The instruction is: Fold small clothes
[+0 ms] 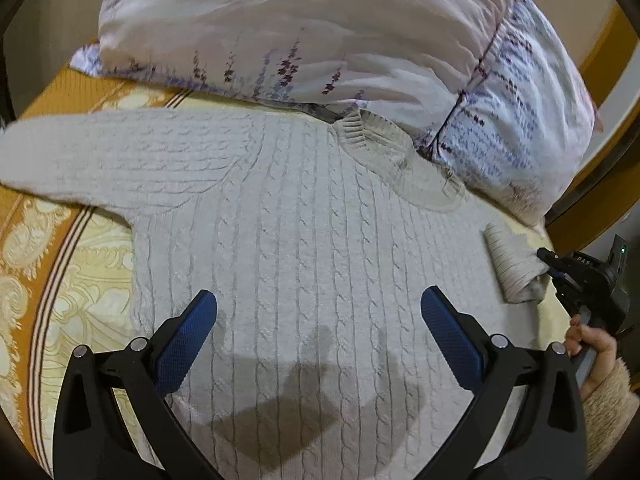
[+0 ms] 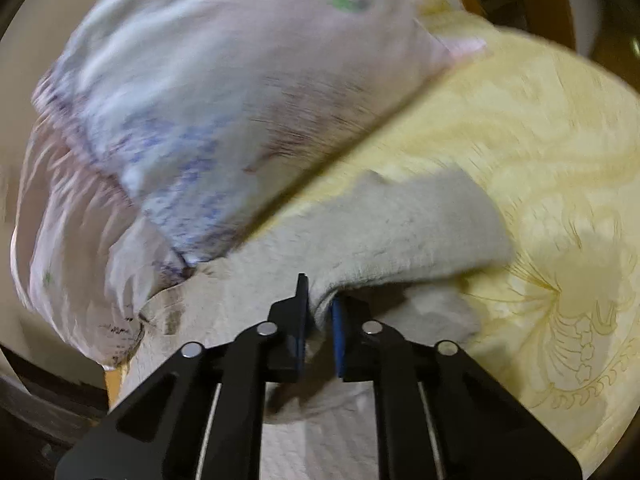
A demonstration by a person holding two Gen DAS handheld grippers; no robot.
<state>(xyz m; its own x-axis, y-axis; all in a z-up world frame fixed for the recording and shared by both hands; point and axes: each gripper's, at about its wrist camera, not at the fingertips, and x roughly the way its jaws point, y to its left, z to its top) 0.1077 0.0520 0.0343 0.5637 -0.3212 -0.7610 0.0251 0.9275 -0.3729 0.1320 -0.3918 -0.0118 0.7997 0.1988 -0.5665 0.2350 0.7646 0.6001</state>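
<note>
Fingers of my right gripper [image 2: 319, 334] pinch the cream cable-knit sweater's [image 1: 304, 240] right sleeve [image 2: 404, 232]; left gripper [image 1: 319, 334] hovers wide. Sweater spans frame centre on the yellow patterned bed [image 1: 80, 280]; folding barely started.

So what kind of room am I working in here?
Most likely a bedroom, with the work done on a bed: a floral pillow lies at the head of a yellow patterned bedspread, and the cable-knit sweater is spread flat on it.
</note>
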